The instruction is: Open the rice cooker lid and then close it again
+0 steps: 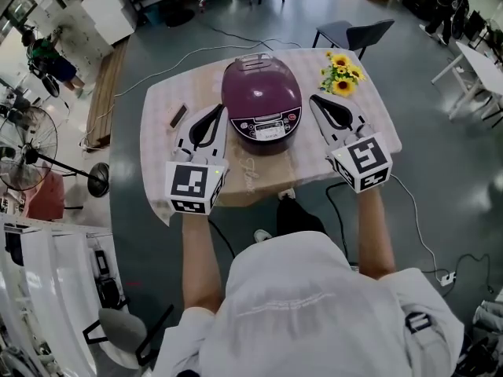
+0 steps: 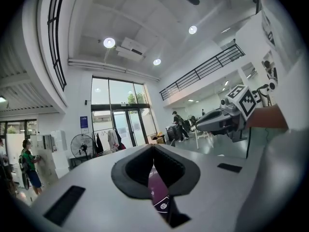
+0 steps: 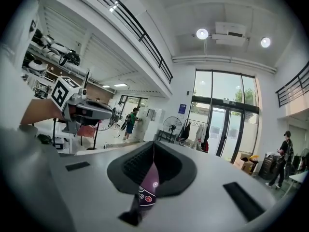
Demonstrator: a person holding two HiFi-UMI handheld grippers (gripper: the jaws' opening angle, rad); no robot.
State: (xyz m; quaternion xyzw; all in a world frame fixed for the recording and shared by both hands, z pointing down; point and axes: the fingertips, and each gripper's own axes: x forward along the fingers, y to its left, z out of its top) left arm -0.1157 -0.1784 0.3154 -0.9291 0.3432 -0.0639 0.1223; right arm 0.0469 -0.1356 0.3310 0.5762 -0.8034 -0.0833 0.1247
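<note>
Nearest me in the head view, the left gripper and the right gripper hang over the worktop, on either side of the rice cooker. The left is at its 9 o'clock and the right at its 3 o'clock, each just beside the shell. From above I cannot tell whether either one touches it.

Both grippers are clenched on nothing. Each gripper view shows the ribbed black pads meeting in one seam. Through the notch under them I see only a sliver of the cooker's glossy purple body and button panel.

The cooker is a rounded plum-coloured dome with a silver-edged panel facing me and its lid down. It sits mid-worktop on a pale beige cloth.

Beyond the left gripper, at the cooker's 9 o'clock, lies a small dark flat bar. At 2 o'clock, near the far right corner, is a bunch of yellow sunflowers. Nothing stands between either gripper and the cooker.

Past the far edge, at 1 o'clock, is a dark chair on the grey floor. A standing fan is well out at 9 o'clock.

Only the gripper views show the room's height: tall glass doors, a railed mezzanine and round ceiling lights. Each of them also catches the opposite gripper from the side.
</note>
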